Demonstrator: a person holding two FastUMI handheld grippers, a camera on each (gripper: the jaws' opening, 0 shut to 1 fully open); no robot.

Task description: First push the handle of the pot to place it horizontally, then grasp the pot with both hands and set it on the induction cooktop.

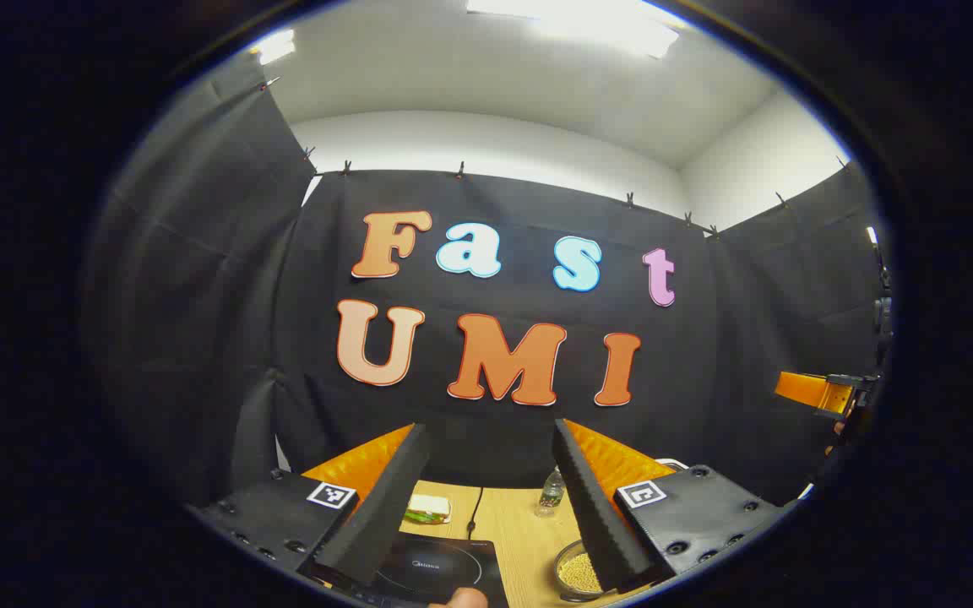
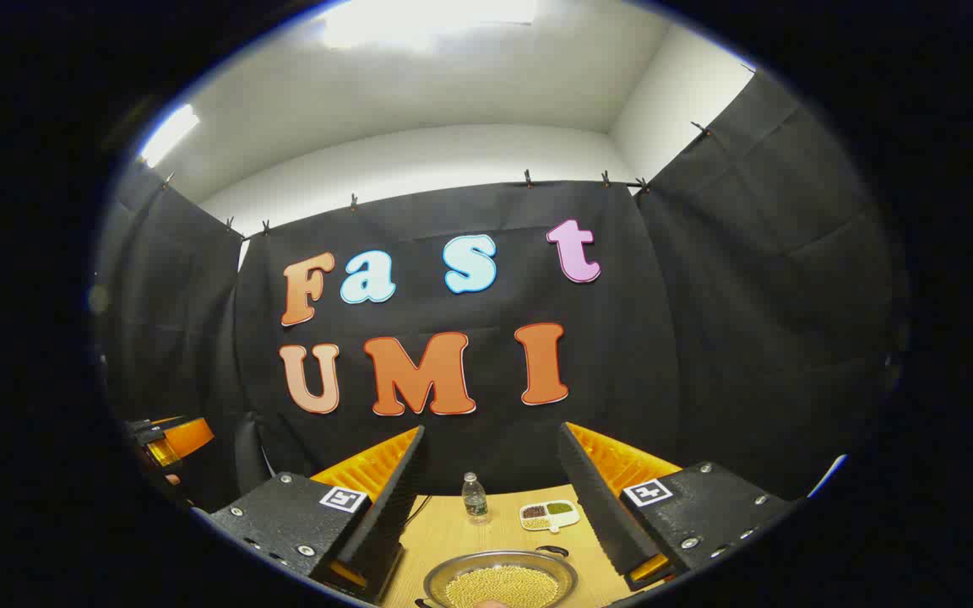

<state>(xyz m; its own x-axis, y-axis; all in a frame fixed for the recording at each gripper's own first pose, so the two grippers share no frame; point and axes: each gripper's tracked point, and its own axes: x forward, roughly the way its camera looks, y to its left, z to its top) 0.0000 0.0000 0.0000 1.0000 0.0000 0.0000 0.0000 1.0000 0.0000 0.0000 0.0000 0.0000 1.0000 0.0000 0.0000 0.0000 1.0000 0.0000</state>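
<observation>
Only a faint, unreadable brand mark stands on the induction cooktop [image 1: 440, 570].

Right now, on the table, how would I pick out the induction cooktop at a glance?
Start at the wooden table below the booth's black cloth wall. In the left gripper view, the induction cooktop lies flat at the near edge, left of the pot of yellowish grains. It is the one black slab with a ring marked on top.

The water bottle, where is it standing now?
In the right gripper view the water bottle stands upright at the table's far edge, beyond the pot and left of the small divided dish.
</observation>
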